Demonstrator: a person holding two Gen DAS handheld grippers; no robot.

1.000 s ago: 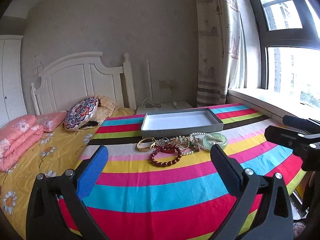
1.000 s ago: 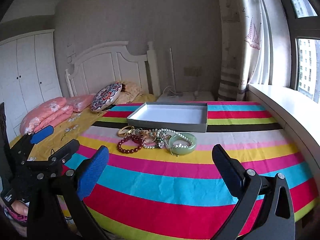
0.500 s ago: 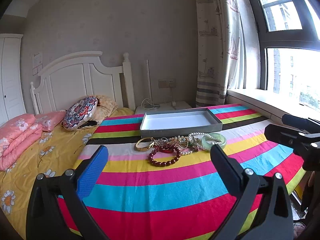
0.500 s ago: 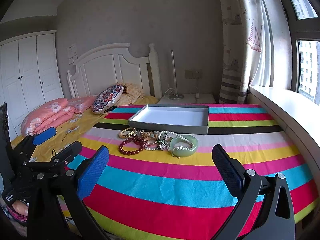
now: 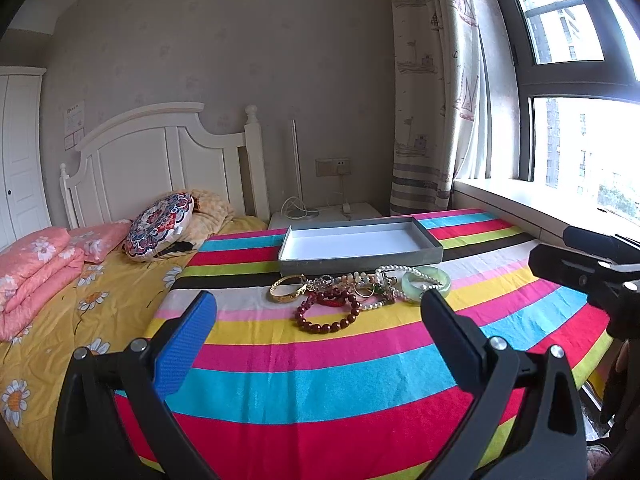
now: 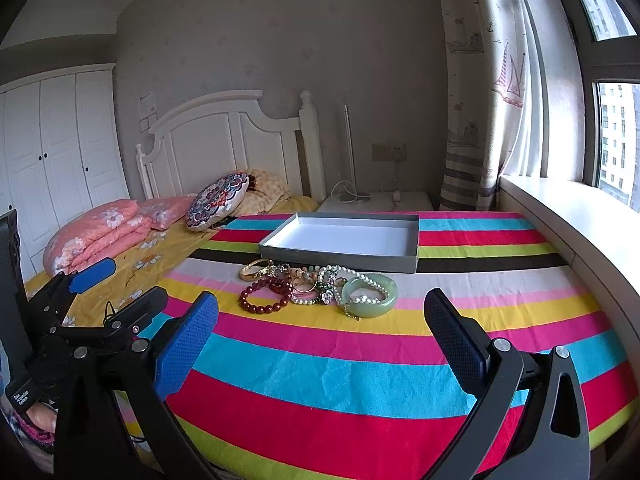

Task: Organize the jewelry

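A tangle of jewelry lies on the striped cloth: a gold bangle (image 5: 285, 289), a dark red bead bracelet (image 5: 328, 316), a white pearl string (image 5: 394, 272) and a pale green jade bangle (image 5: 426, 283). Behind it stands an empty grey tray with a white floor (image 5: 360, 254). The right wrist view shows the same pile (image 6: 316, 288), the jade bangle (image 6: 370, 294) and the tray (image 6: 340, 254). My left gripper (image 5: 318, 334) is open and empty, short of the pile. My right gripper (image 6: 320, 332) is open and empty, also short of it.
The striped cloth (image 5: 320, 368) covers the bed's right part. Pink folded quilts (image 5: 36, 264) and a patterned round cushion (image 5: 158, 226) lie at the left by the white headboard (image 5: 160, 160). A white window sill (image 6: 580, 224) borders the right.
Both views have shifted slightly; the jewelry pile and tray sit a little nearer. Both grippers stay open and nothing on the cloth has moved.
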